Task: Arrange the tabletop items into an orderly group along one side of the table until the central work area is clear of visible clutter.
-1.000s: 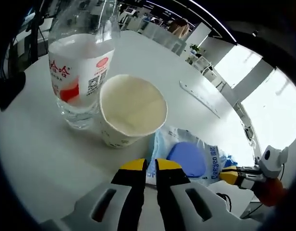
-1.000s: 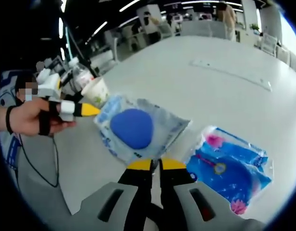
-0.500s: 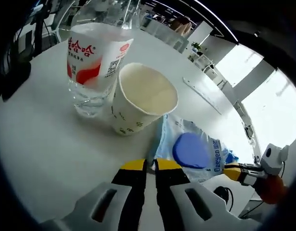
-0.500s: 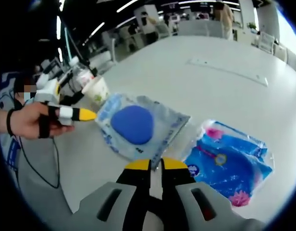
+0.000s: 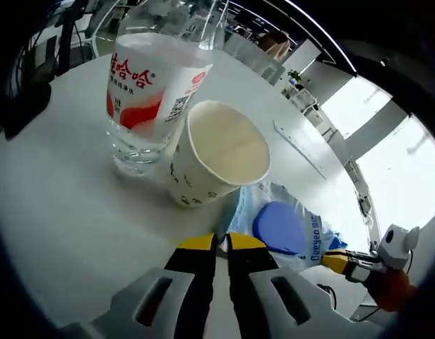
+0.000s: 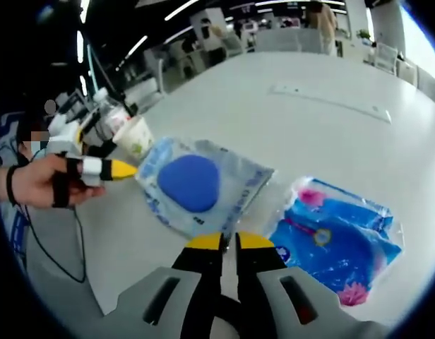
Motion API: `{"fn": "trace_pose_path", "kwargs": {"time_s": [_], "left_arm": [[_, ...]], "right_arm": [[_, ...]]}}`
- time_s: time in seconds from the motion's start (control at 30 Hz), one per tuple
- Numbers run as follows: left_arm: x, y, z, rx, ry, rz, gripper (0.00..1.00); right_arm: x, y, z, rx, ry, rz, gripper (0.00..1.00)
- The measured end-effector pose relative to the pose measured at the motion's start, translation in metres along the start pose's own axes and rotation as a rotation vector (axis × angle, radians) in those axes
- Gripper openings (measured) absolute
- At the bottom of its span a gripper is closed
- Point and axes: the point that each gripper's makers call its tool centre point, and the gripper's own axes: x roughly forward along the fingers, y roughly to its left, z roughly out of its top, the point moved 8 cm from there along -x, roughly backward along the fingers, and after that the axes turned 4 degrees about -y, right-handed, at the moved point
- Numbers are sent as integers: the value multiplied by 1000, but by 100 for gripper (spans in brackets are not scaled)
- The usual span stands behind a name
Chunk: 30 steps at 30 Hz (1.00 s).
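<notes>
L gripper (image 5: pixel 216 242) and R gripper (image 6: pixel 229 241): jaws pressed together, each at edge of blue-pad packet (image 6: pixel 196 185). Paper cup (image 5: pixel 219 161) touches water bottle (image 5: pixel 157 85); blue floral packet (image 6: pixel 339 240) beside.

Left gripper (image 5: pixel 222 242) low, yellow tips pressed together, nothing between. Right gripper (image 6: pixel 229 241) low too, tips together, nothing between. Person's hand (image 6: pixel 35 182) grips left gripper handle, strap round wrist.

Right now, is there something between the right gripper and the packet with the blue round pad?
Nothing visible. In the right gripper view, the right gripper has its closed tips at the near edge of the blue pad packet. The left gripper touches the packet's far side, and the blue floral packet lies beside it.
</notes>
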Motion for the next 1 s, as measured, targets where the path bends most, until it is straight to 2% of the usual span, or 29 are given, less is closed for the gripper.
{"fn": "trace_pose_path", "kwargs": {"time_s": [0.07, 0.13, 0.3, 0.43, 0.47, 0.53, 0.67, 0.77, 0.83, 1.0], "left_arm": [[-5, 2, -1, 11, 0, 6, 4], [-9, 8, -2, 40, -1, 30, 5], [-28, 14, -14, 45, 0, 36, 6], [-43, 13, -19, 75, -6, 45, 6], [-45, 14, -20, 109, -2, 55, 6], [-50, 12, -22, 132, -4, 64, 5], [-54, 7, -33, 133, 10, 40, 6], [-57, 7, -39, 159, 16, 49, 6], [-59, 5, -46, 172, 32, 31, 6], [-64, 7, -52, 189, 38, 34, 6]], "right_arm": [[-6, 1, -4, 6, -7, -12, 10], [-13, 1, -8, -4, -17, -29, 10], [-39, -4, -23, -12, -56, -94, 11], [-65, -24, -39, 57, -89, -214, 11], [-73, -31, -43, 71, -95, -255, 11], [-84, -44, -47, 99, -108, -320, 11], [-98, -65, -48, 144, -126, -405, 10], [-100, -84, -48, 208, -134, -425, 12], [-98, -92, -46, 231, -141, -425, 13], [-84, -102, -41, 289, -153, -396, 13]]}}
